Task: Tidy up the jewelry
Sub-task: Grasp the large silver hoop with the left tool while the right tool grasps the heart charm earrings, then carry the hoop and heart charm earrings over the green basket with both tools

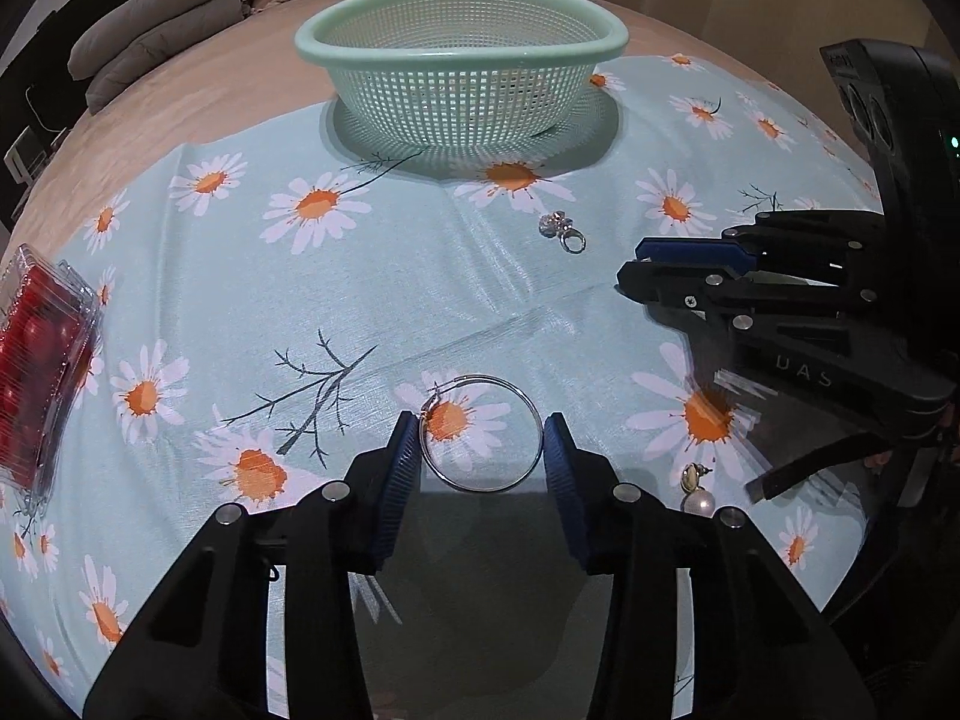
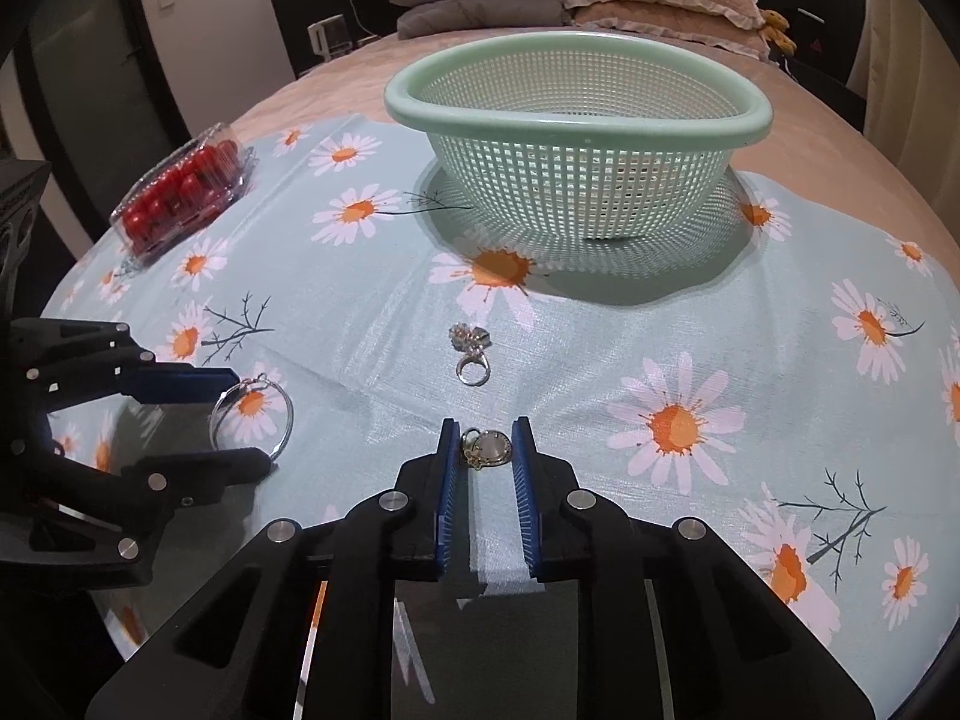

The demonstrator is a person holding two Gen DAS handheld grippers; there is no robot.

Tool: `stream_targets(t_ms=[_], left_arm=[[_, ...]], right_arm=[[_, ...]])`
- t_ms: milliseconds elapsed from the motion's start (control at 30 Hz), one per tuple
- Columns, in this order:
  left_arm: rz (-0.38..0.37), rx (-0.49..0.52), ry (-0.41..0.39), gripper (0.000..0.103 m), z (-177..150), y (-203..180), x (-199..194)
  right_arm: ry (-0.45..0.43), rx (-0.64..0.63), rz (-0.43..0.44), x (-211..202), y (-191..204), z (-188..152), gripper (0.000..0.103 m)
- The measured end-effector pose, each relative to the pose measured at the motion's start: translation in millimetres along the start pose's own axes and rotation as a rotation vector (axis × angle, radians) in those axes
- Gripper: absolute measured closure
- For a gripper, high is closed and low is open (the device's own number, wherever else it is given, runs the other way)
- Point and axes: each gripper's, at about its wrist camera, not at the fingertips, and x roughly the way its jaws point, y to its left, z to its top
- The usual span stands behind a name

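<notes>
So far we have not put any jewelry away. The green basket (image 2: pixel 576 150) sits at the far side of the daisy cloth (image 2: pixel 750 360), and as far as we can see through its holes, nothing is in it yet.

Our left gripper (image 1: pixel 480 441) is open. Its two blue pads sit on each side of the big hoop earring (image 1: pixel 480 435), very near the wire, but we think they are not squeezing it yet. The hoop lies flat on the cloth.

Our right gripper (image 2: pixel 487 450) is partly open too. The small gold and pearl earring (image 2: pixel 486 449) lies between its tips, just beside the pads. We cannot tell if the pads touch it.

A shiny ring (image 2: pixel 471 354) with a sparkly top waits on the cloth between the grippers and the basket.

We think all three pieces must go into the basket. A box of red fruit (image 2: pixel 180 195) sits off to the side.
</notes>
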Motion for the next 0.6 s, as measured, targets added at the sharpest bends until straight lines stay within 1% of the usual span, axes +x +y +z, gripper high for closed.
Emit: stream_targets(t_ms=[67,167,300,367,467,600], left_arm=[[0.003,0.006,-0.004,0.059,-2.4,0.3,-4.9],[0.003,0.011,-0.014,0.059,-2.5,1.4,-13.7],[0.005,0.026,-0.032,0.059,-0.2,2.8,-28.0],[0.018,0.034,-0.041,0.059,2.9,1.7,-34.0],[0.019,0.047,-0.053,0.059,4.7,3.3,-42.8],[0.032,0.055,-0.057,0.059,10.0,2.0,-47.1]], right_arm=[[-0.018,0.003,-0.008,-9.4,-2.4,-1.6,0.089],[-0.068,0.067,0.0,-28.2,-14.0,-2.7,0.089],[-0.096,0.069,0.012,-50.3,-20.1,-1.1,0.089],[-0.116,0.085,0.068,-64.8,-21.9,-0.1,0.089],[-0.154,0.064,0.081,-88.0,-18.1,2.8,0.089],[-0.217,0.02,0.07,-120.3,-10.2,10.5,0.089]])
